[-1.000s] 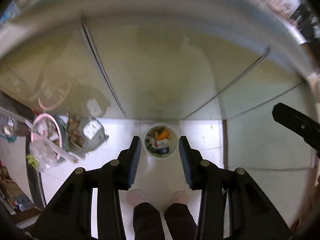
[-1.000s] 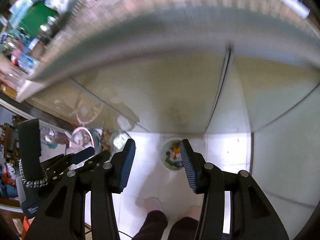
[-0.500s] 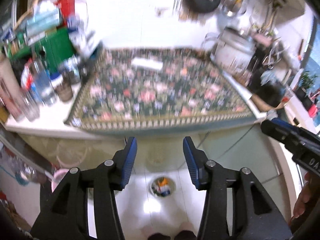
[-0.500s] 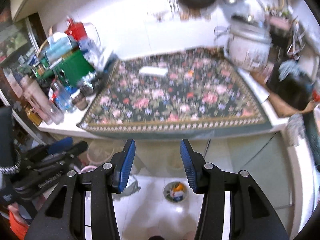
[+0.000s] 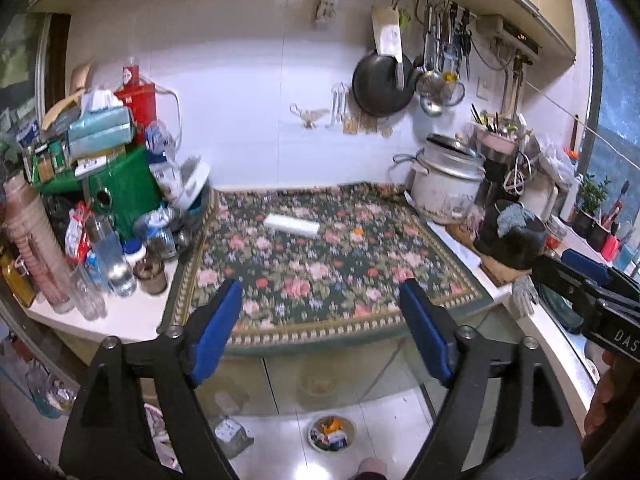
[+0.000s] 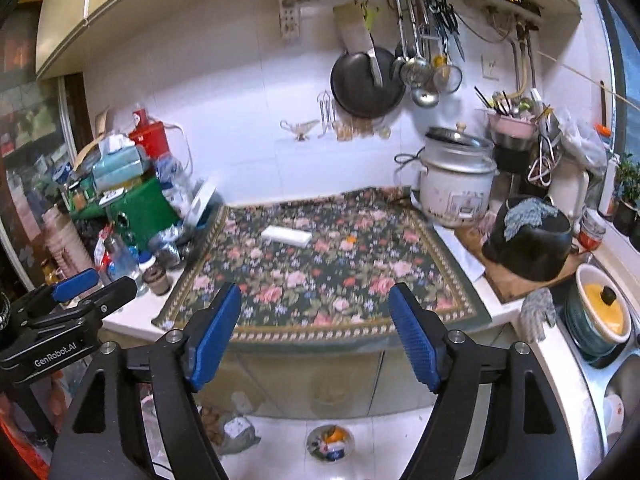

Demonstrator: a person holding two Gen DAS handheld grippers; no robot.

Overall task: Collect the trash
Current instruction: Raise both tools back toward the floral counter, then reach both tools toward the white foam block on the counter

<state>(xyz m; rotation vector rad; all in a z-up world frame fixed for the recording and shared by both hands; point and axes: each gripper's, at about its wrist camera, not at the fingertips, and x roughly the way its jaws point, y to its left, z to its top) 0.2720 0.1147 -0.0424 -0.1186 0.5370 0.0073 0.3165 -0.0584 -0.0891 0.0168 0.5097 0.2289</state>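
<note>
Both grippers hang above the front edge of the counter (image 5: 120, 320), pointed at a floral mat (image 5: 320, 264) that covers its middle; the left gripper (image 5: 320, 332) has just been spreading its jaws and they stand wide apart with nothing between the blue pads; the right gripper (image 6: 316, 332) has likewise just been opening and is empty. A white flat box (image 6: 286, 237) lies on the mat near its back edge; a small orange scrap (image 6: 351, 239) lies on the mat just right of it. On the floor below the counter's front edge sits a round bowl (image 6: 330, 444) filled with mixed trash, an orange piece on top; a crumpled grey bag (image 6: 239, 434) lies to its left. A rice cooker (image 6: 456, 176) stands at the back right corner. In the right wrist view the left gripper's body reads "GenRobot.AI"; in the left wrist view the right gripper's body shows "DAS", cut off by the frame.
</note>
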